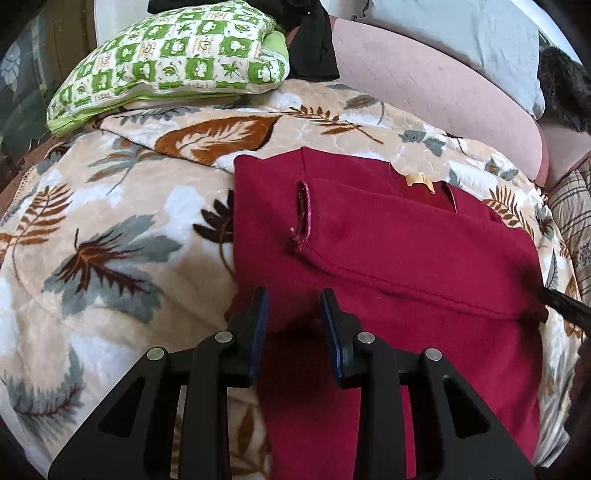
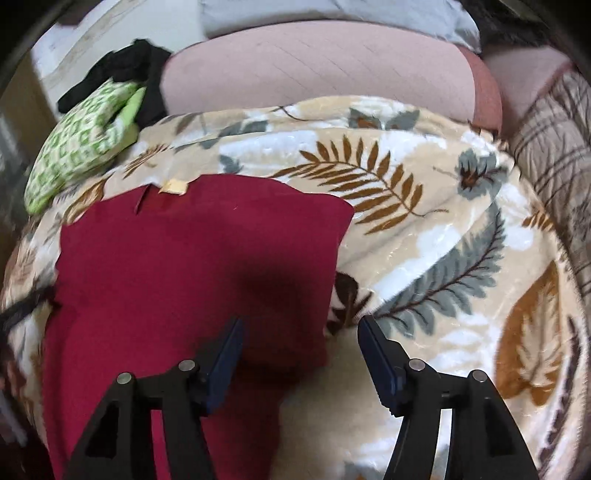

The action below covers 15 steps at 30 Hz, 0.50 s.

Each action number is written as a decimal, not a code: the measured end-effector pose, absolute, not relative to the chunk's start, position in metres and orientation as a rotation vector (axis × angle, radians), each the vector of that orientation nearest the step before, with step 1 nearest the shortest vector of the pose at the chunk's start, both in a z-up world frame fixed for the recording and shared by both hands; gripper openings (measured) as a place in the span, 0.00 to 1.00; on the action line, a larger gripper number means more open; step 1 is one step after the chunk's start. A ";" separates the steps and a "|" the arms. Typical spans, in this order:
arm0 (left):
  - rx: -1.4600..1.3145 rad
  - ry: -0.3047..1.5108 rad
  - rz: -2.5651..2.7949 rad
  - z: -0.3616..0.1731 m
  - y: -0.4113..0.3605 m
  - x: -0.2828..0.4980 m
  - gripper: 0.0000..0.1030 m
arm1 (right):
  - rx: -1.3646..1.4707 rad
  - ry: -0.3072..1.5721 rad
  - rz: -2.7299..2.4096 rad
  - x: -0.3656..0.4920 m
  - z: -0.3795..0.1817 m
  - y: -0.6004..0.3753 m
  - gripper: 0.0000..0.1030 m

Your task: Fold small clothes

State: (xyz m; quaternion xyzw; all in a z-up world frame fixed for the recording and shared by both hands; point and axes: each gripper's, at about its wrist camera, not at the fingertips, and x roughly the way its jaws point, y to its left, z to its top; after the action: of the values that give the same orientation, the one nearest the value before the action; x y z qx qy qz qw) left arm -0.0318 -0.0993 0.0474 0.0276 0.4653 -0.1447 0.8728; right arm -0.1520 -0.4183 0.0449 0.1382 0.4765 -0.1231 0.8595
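Observation:
A dark red garment (image 1: 388, 251) lies flat on a leaf-patterned blanket (image 1: 110, 229), with one sleeve folded across its body and a tan neck label (image 1: 419, 181) at the far edge. My left gripper (image 1: 293, 299) is open and empty, just above the garment's near left part. In the right wrist view the same garment (image 2: 192, 266) fills the left half, with its label (image 2: 173, 186) at the top. My right gripper (image 2: 300, 326) is open and empty over the garment's near right edge; its left finger is above red cloth, its right finger above blanket (image 2: 443, 240).
A green-and-white patterned pillow (image 1: 173, 62) and black cloth (image 1: 314, 48) lie at the far left. A pink cushion (image 1: 424, 81) and grey pillow (image 1: 461, 33) sit behind. A plaid cover (image 2: 550, 140) is at the right. A black object (image 1: 569, 304) pokes in at the garment's right edge.

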 end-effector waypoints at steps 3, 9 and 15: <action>0.066 0.966 -0.300 0.048 -0.098 -0.035 0.27 | 0.360 1.027 -0.253 -0.131 0.026 -0.428 0.55; 0.086 0.953 -0.302 0.045 -0.101 -0.035 0.27 | 0.243 0.913 -0.273 -0.124 0.048 -0.427 0.08; 0.064 0.971 -0.297 0.043 -0.100 -0.036 0.27 | 0.211 0.966 -0.350 -0.112 0.023 -0.438 0.08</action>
State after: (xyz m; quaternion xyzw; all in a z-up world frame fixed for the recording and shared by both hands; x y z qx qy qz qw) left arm -0.0363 -0.0998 0.0427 0.0308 0.4648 -0.1423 0.8733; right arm -0.1119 -0.4384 0.0231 0.1007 0.4614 -0.1671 0.8655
